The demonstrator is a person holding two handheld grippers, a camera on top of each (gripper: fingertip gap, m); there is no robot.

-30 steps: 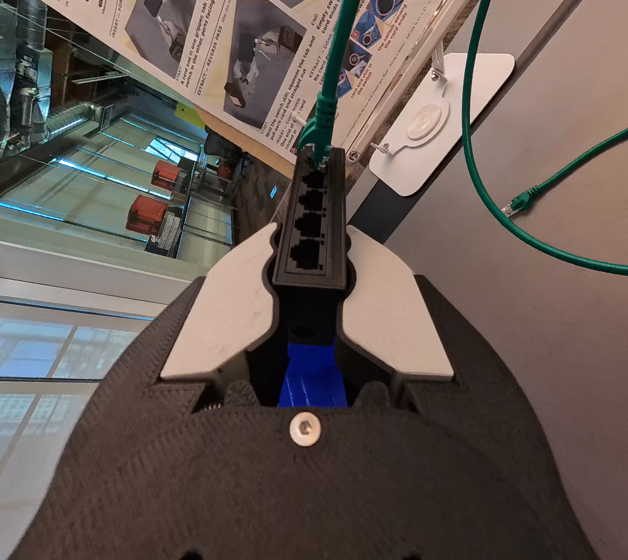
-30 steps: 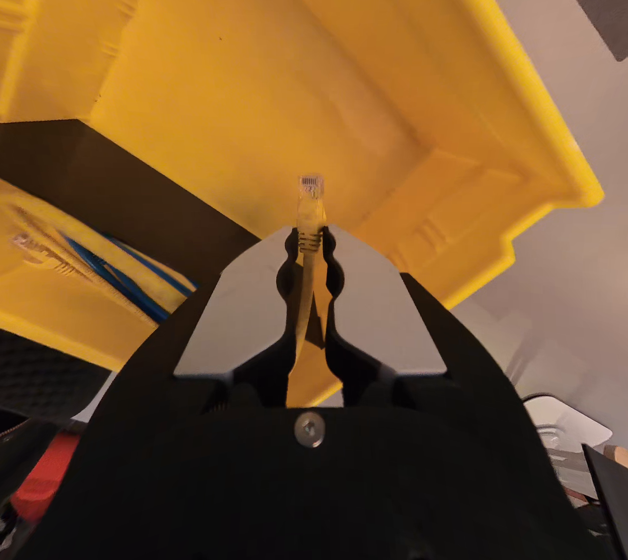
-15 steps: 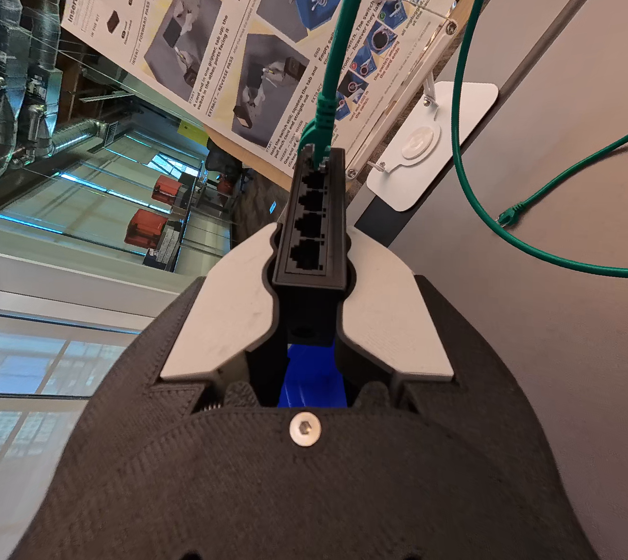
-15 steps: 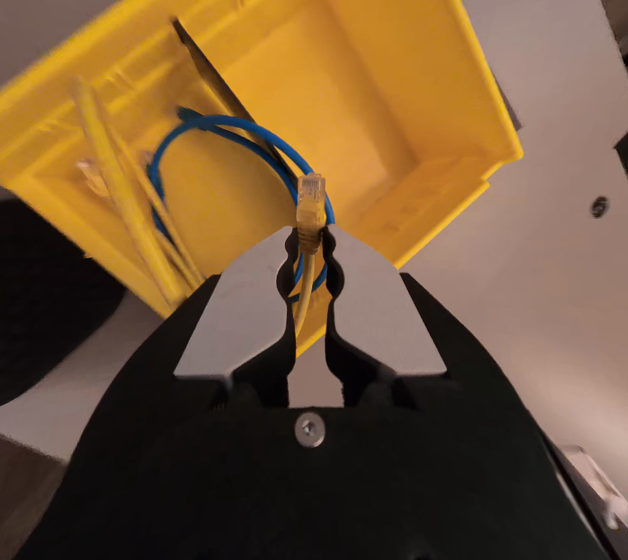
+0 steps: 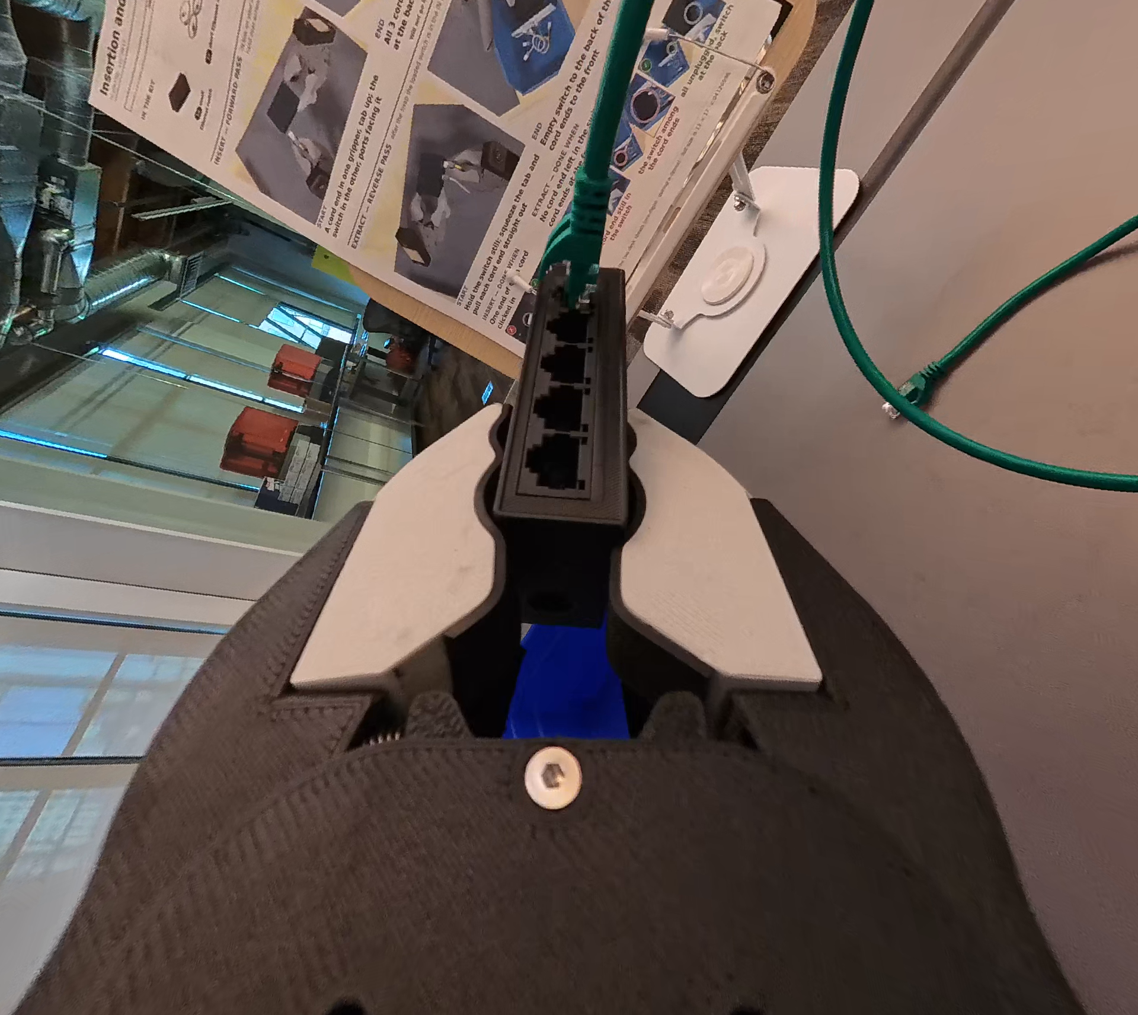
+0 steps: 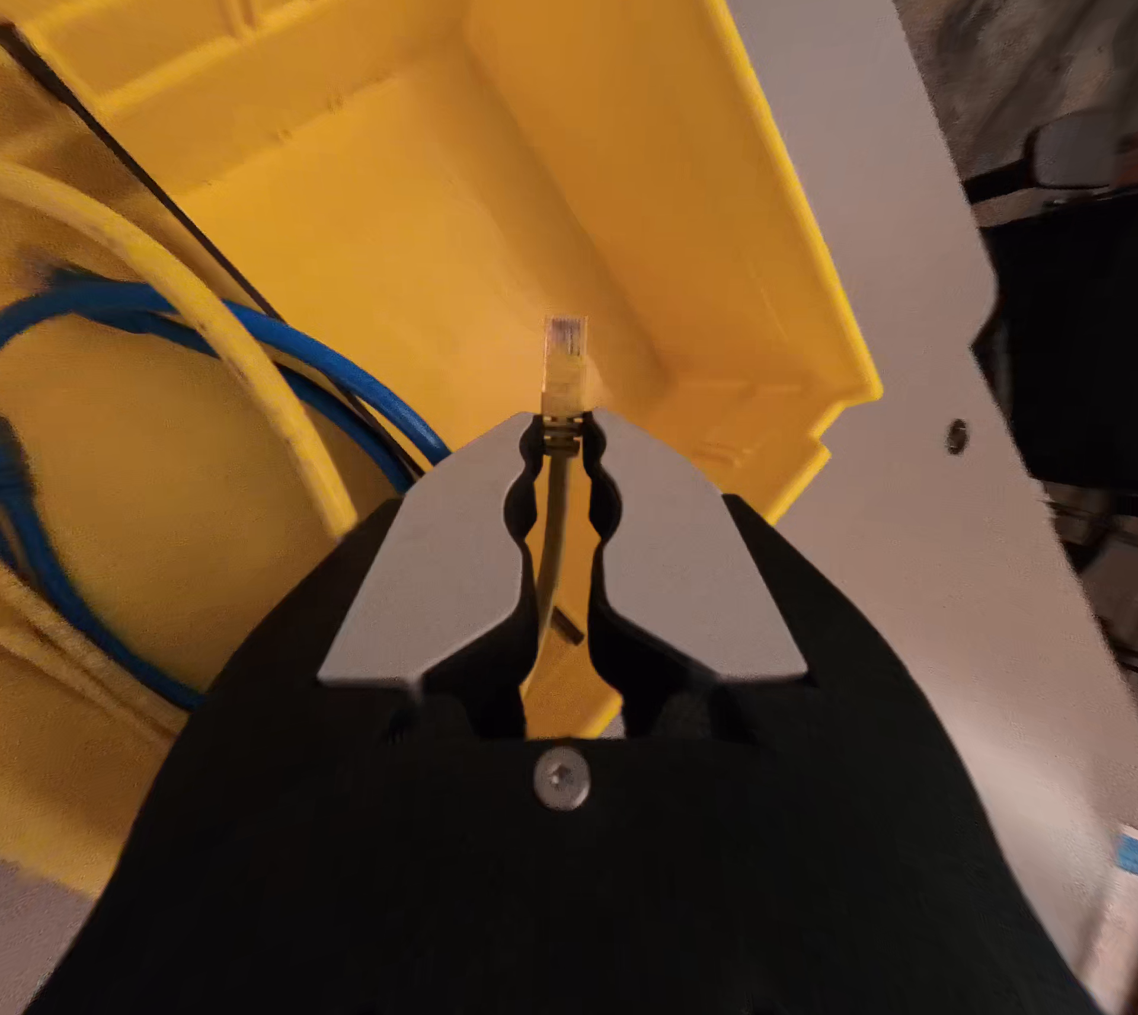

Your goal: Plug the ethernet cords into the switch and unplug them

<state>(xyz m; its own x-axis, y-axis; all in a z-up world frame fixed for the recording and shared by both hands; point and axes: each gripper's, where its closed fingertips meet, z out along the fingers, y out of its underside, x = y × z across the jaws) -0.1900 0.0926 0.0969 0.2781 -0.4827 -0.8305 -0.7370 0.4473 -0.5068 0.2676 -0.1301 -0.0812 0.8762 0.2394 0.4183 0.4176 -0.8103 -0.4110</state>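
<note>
A: Around you? Yellow bin (image 6: 616, 61), black divider; blue cord (image 6: 345, 363) coiled left, right half bare.

B: Your left gripper (image 5: 563, 483) clamps the switch (image 5: 569, 400), green cord (image 5: 622, 61) in the far port. Your right gripper (image 6: 561, 425) pinches the yellow cord (image 6: 563, 369) over the bin.

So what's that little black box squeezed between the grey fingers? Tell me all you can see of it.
The switch is a small black box, plastic by the look of it, held on end by the left gripper, whose grey fingers press both its sides. Its face carries a row of five sockets: the farthest holds a green cord, the four nearer ones are vacant.
</note>
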